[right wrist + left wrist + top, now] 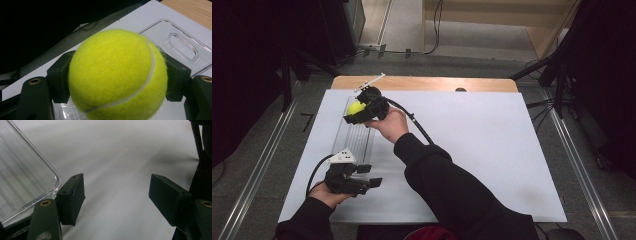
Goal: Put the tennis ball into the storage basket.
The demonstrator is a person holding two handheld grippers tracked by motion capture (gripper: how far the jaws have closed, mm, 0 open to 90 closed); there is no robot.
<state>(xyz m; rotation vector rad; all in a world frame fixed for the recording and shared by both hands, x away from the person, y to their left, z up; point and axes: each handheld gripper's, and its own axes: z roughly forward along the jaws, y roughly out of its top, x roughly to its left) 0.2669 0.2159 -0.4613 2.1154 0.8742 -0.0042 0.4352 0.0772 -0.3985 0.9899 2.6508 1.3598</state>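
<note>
A yellow-green tennis ball (pixel 356 107) (pixel 117 75) is clamped between the jaws of my right gripper (pixel 360 113) (pixel 117 80), which is shut on it and held above the far end of a clear plastic tray (pixel 357 137) (pixel 180 47). The tray is long, ribbed and lies on the white table sheet (pixel 472 145) at the left. My left gripper (pixel 373 176) (pixel 116 200) rests low at the tray's near end, open, with only white sheet between its jaws. The tray's rounded corner (pixel 30 177) lies just beside its left jaw.
A bare wooden strip of the table (pixel 427 83) shows beyond the sheet. Black cables trail from both grippers across the sheet. The person's dark sleeve (pixel 452 190) crosses the middle foreground. Dark stands and floor rails flank the table.
</note>
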